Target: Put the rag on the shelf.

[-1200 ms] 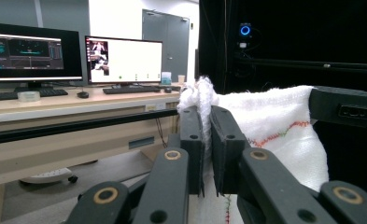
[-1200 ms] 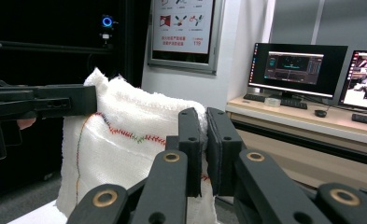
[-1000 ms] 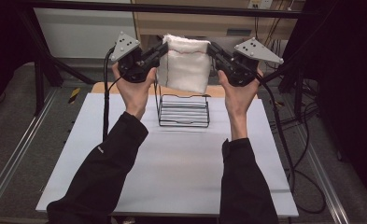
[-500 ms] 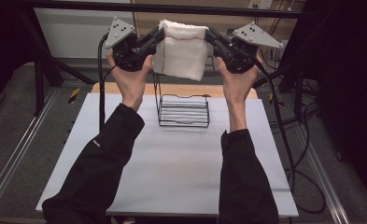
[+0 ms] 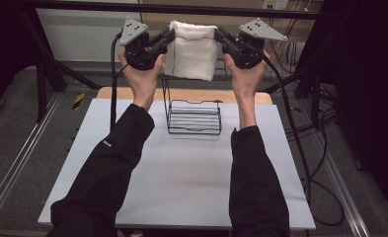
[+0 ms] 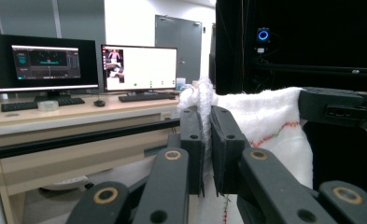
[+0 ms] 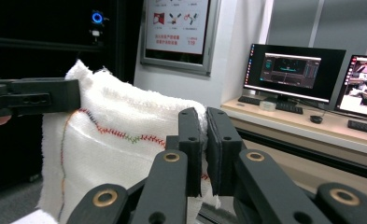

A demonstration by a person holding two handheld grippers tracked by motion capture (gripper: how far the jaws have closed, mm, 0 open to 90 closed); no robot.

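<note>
The left gripper (image 5: 168, 39) and right gripper (image 5: 220, 37) each pinch a top corner of the white towel (image 5: 191, 55). Both should stay level and lower it slowly onto the wire rack (image 5: 193, 116).

We've got both arms stretched forward, left gripper (image 5: 166, 38) and right gripper (image 5: 220, 36) raised, jaws clamped, facing each other.

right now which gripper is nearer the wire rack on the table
Roughly level; the left looks slightly nearer. The left gripper pinches the towel's upper left corner, above the wire rack's left edge. The right gripper pinches the upper right corner, above and just past its right edge.
</note>
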